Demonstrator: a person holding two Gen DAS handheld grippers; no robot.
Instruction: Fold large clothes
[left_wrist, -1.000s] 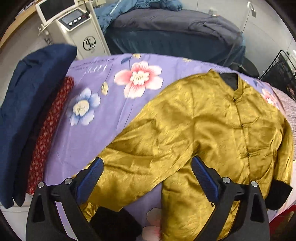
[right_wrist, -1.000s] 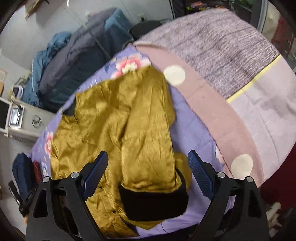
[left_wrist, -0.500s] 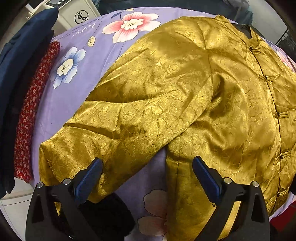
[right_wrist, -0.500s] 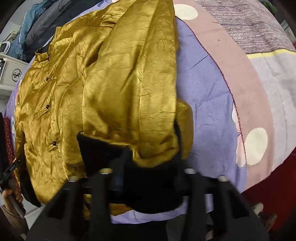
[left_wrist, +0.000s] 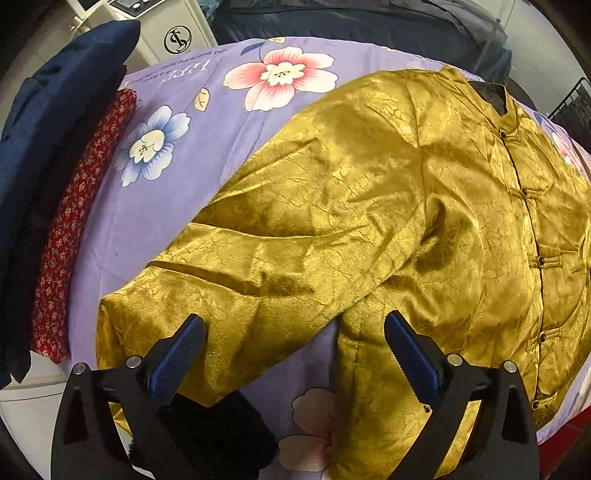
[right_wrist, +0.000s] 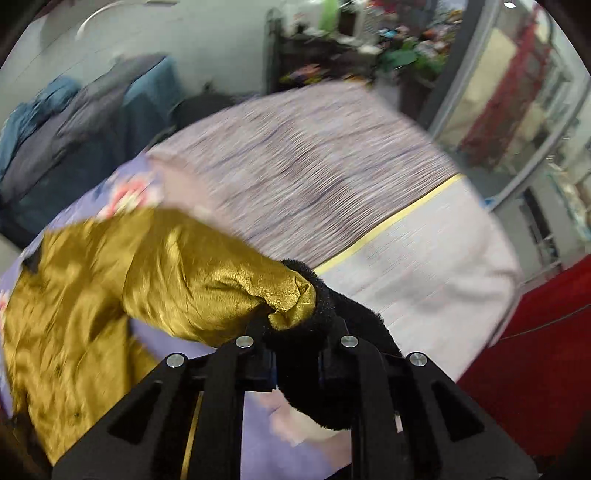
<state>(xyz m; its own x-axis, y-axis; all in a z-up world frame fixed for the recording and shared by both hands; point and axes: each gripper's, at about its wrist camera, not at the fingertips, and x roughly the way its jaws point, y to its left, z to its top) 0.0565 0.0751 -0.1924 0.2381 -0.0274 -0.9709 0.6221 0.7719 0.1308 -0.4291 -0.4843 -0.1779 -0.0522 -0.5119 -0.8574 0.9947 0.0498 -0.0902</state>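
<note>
A gold satin jacket (left_wrist: 369, 206) with knot buttons lies front up on a purple flowered sheet (left_wrist: 177, 177). Its near sleeve runs down to a black fuzzy cuff (left_wrist: 221, 435) under my left gripper (left_wrist: 295, 354), which is open and hovers just above the sleeve end. My right gripper (right_wrist: 297, 363) is shut on the other sleeve's black cuff (right_wrist: 314, 332) and holds that gold sleeve (right_wrist: 207, 284) lifted off the bed. The right wrist view is motion-blurred.
Folded navy (left_wrist: 55, 122) and red patterned (left_wrist: 77, 221) clothes lie along the bed's left edge. A white machine (left_wrist: 162, 26) stands behind. A striped grey and pink cover (right_wrist: 332, 177) lies right of the jacket, a red surface (right_wrist: 535, 354) below it.
My right gripper dropped onto the black cuff, shut on it and lifted the sleeve. My left gripper came down close over the near sleeve and stays open.
</note>
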